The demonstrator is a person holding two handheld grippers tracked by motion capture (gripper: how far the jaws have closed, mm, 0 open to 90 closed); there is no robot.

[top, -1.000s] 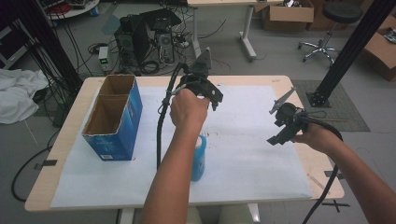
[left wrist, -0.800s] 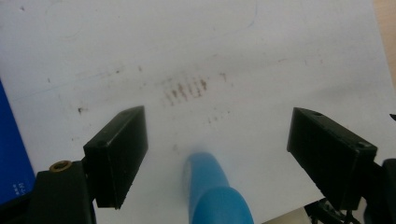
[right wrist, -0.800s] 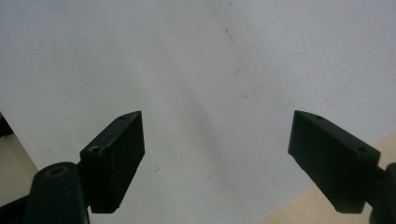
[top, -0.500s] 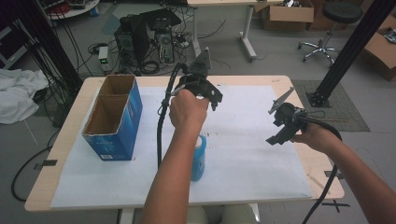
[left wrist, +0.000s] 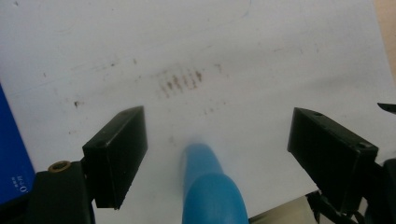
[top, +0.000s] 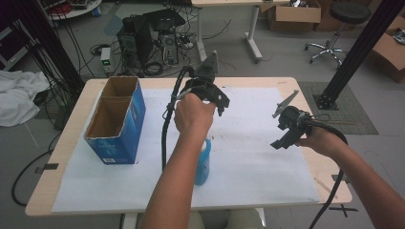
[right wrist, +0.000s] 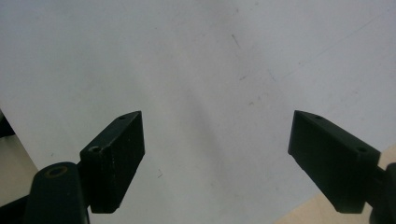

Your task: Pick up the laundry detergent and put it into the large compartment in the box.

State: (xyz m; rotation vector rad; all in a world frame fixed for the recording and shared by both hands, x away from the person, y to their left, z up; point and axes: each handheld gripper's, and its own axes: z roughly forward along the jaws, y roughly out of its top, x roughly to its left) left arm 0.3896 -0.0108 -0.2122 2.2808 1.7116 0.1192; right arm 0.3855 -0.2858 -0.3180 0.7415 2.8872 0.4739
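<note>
A light blue bottle [top: 204, 164] stands upright on the white sheet [top: 248, 162], partly hidden by the person's left forearm. My left gripper [top: 217, 98] hangs above and beyond it, apart from it. In the left gripper view its jaws [left wrist: 217, 140] stand wide open, with the blurred bottle top [left wrist: 210, 186] low between them, untouched. My right gripper [top: 282, 131] hovers over the right part of the sheet. It is open too [right wrist: 217, 135], with nothing between its jaws but bare sheet [right wrist: 210, 70].
A tall blue cardboard box [top: 117, 119], open at the top with two compartments, stands at the table's left; its wall [left wrist: 11, 154] shows at the left gripper view's edge. Faint brown stains [left wrist: 180, 81] mark the sheet. The wooden table edge [top: 329, 183] borders the sheet at right.
</note>
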